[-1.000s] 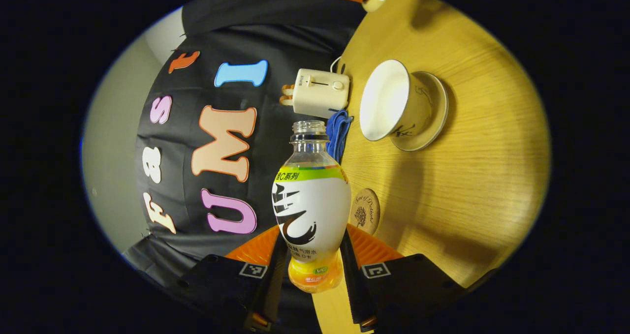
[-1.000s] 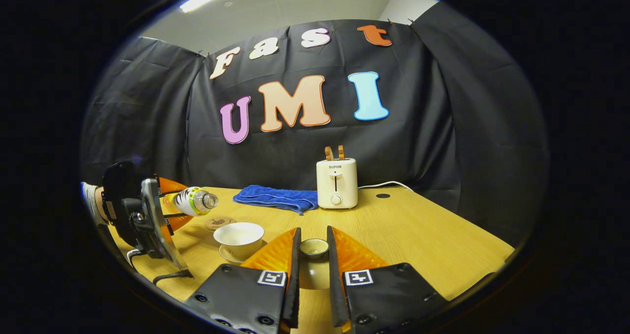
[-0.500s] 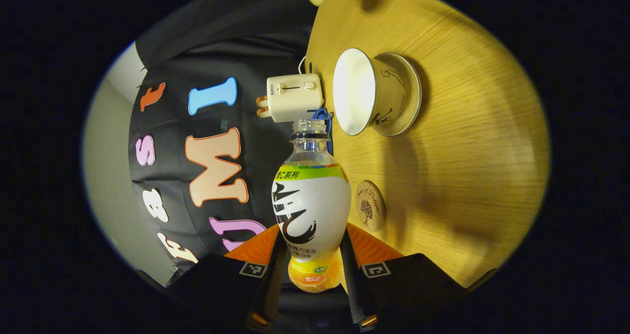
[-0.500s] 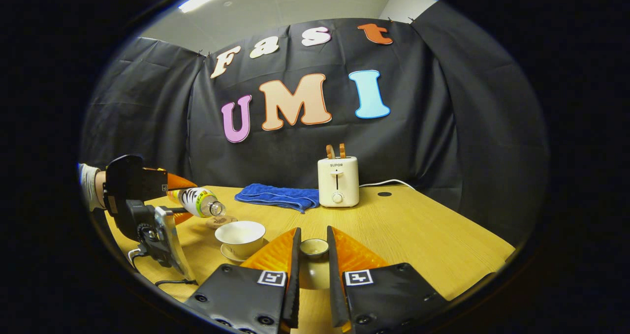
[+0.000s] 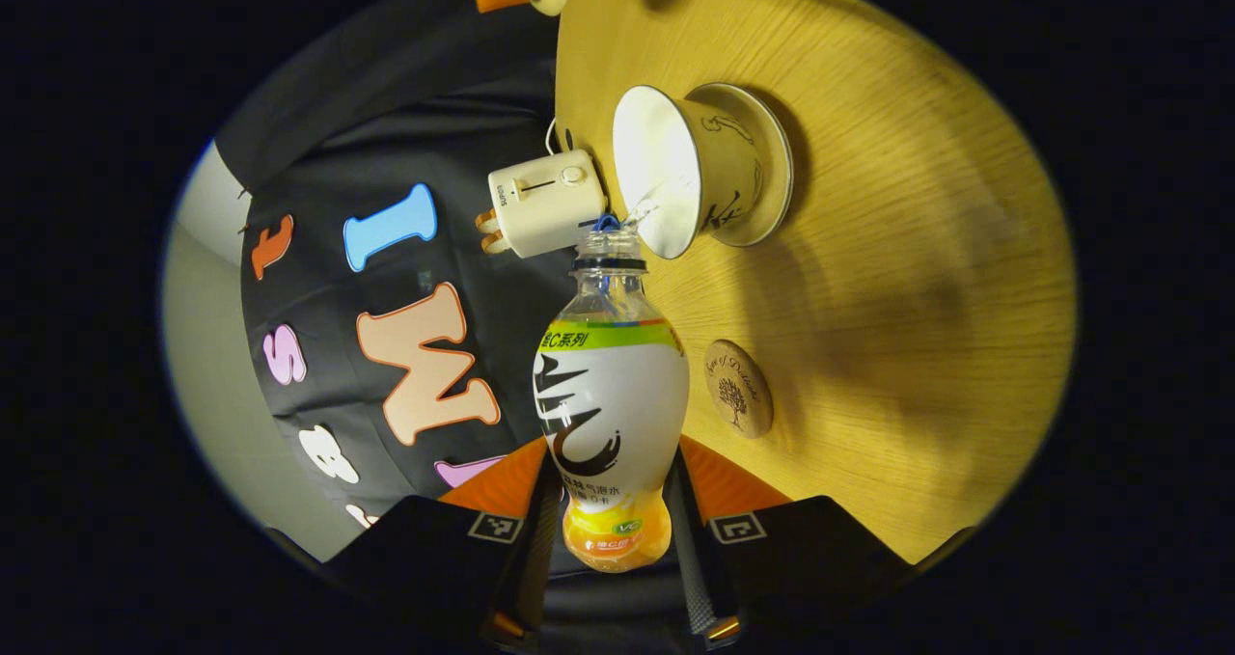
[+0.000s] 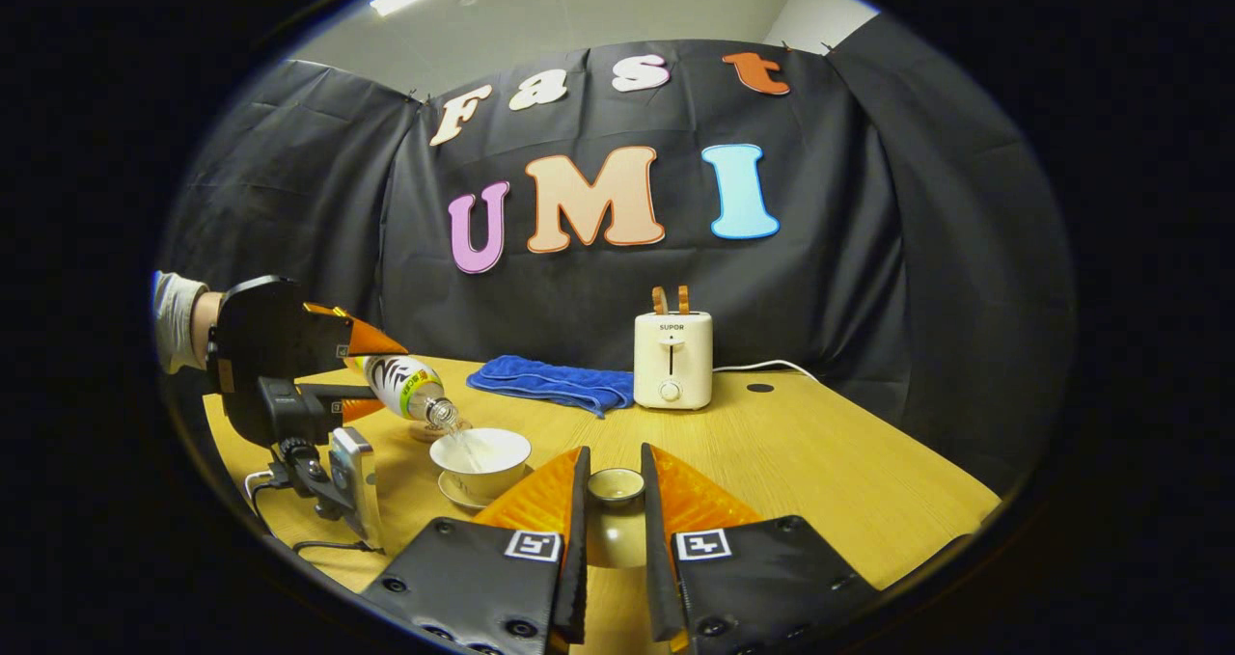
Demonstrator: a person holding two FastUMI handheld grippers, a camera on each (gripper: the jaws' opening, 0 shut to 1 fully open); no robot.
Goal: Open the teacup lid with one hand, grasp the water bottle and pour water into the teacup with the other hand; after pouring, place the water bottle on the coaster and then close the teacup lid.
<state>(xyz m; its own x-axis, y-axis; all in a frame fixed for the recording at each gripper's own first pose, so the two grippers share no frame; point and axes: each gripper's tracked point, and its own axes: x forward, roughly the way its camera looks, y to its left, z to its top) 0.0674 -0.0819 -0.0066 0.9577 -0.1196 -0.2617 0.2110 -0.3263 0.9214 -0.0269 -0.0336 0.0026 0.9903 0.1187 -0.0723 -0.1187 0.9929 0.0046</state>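
In the left gripper view my left gripper [image 5: 611, 505] is shut on the lower body of the uncapped water bottle [image 5: 611, 395]. The bottle is tipped over, its mouth at the rim of the white teacup [image 5: 690, 177], and a thin stream of water [image 5: 642, 213] runs into the cup. The cup stands on its saucer [image 5: 772, 168]. A round wooden coaster [image 5: 738, 402] lies bare beside the bottle. In the right gripper view my right gripper [image 6: 614, 464] is shut on the teacup lid [image 6: 616, 488], held above the table to the right of the teacup [image 6: 480, 452]. The bottle [image 6: 405, 385] slants down from the left gripper [image 6: 371, 377].
A cream toaster [image 6: 672, 361] with a white cord and a folded blue towel [image 6: 550, 385] sit at the back of the wooden table [image 6: 820, 462]. A gloved hand [image 6: 178, 308] holds the left gripper at the table's left side. The coaster [image 6: 422, 432] lies just behind the cup.
The left gripper has tipped the bottle further down and brought its mouth to the cup's rim; water now flows. The right gripper with the lid has barely moved.
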